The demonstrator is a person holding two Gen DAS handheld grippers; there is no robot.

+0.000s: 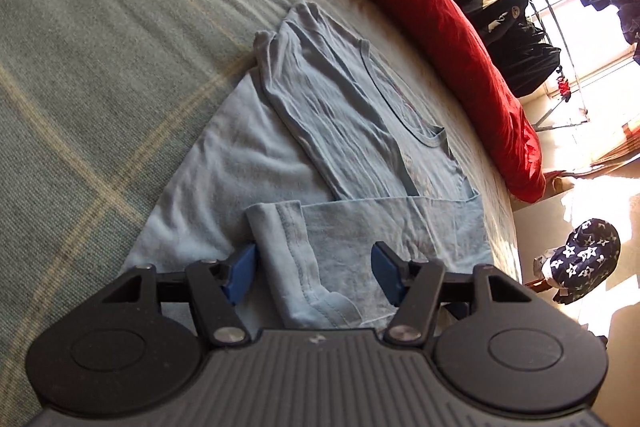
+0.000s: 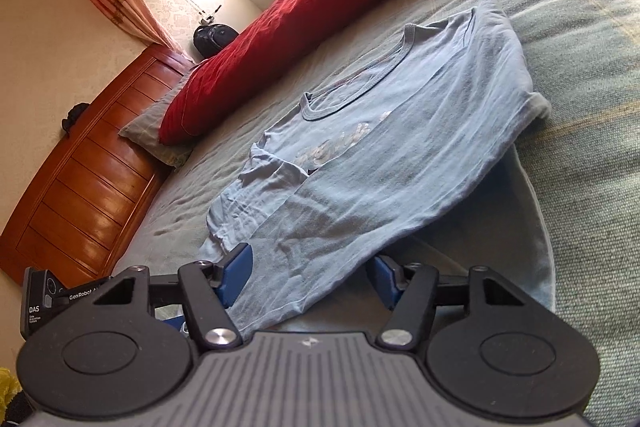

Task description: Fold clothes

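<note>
Right wrist — checked bedspread [image 2: 580, 27], red pillow [image 2: 304, 11]

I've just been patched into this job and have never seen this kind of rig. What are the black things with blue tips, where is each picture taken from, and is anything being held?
There is no robot arm here: a person carries two hand-held grippers, each with a fisheye camera looking along its two blue-padded fingers. One picture comes from the left gripper, the other from the right gripper. Both look at a light blue T-shirt, partly folded, lying on a green plaid blanket on a bed, with a red pillow beyond it. Both grippers stand open. Shirt fabric lies between the fingers of each, including a sleeve at the left one, but neither is clamped on it.
</note>
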